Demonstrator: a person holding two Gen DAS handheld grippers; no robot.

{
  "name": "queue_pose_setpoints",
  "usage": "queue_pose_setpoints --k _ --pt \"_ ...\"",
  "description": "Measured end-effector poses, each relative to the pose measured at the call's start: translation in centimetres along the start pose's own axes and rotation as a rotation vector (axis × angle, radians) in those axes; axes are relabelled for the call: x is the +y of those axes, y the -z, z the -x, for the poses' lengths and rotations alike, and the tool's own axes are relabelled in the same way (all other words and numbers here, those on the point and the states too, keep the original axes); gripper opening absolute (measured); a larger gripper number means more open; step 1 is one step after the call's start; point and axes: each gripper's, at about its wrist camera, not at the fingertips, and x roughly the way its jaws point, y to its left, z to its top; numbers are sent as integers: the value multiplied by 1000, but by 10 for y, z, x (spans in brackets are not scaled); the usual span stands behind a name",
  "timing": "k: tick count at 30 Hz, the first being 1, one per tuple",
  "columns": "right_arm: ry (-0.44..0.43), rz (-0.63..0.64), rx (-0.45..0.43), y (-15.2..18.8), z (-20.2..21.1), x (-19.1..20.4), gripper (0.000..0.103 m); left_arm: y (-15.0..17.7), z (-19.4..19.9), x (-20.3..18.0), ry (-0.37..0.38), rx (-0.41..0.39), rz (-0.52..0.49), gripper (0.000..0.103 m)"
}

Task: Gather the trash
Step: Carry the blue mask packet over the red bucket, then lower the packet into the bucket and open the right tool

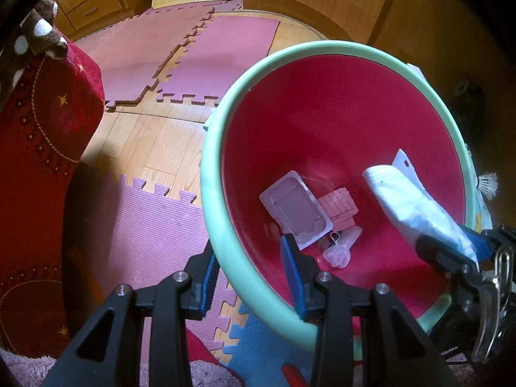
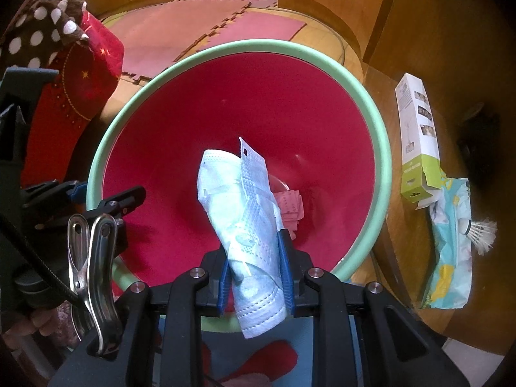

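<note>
A round bin with a red inside and a mint-green rim fills both views. My left gripper is shut on the near rim, one pad outside and one inside. My right gripper is shut on a crumpled pale blue face mask and holds it over the bin's opening. It shows at the right edge of the left wrist view too, right gripper with the mask. On the bin floor lie a clear plastic blister tray, pink printed paper and a clear wrapper.
Right of the bin, on wood, lie a white and green box, a patterned soft pack and a shuttlecock. A red cushion stands at the left. Pink foam mats cover the wooden floor, with cabinets behind.
</note>
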Motion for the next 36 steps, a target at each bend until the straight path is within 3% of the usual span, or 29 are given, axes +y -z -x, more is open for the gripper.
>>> queue_pose_setpoints --k 18,36 --pt "-9 9 4 3 -6 4 26 0 0 0 2 1 1 39" --pt "-31 40 -33 1 2 12 47 2 1 1 4 -3 1 39"
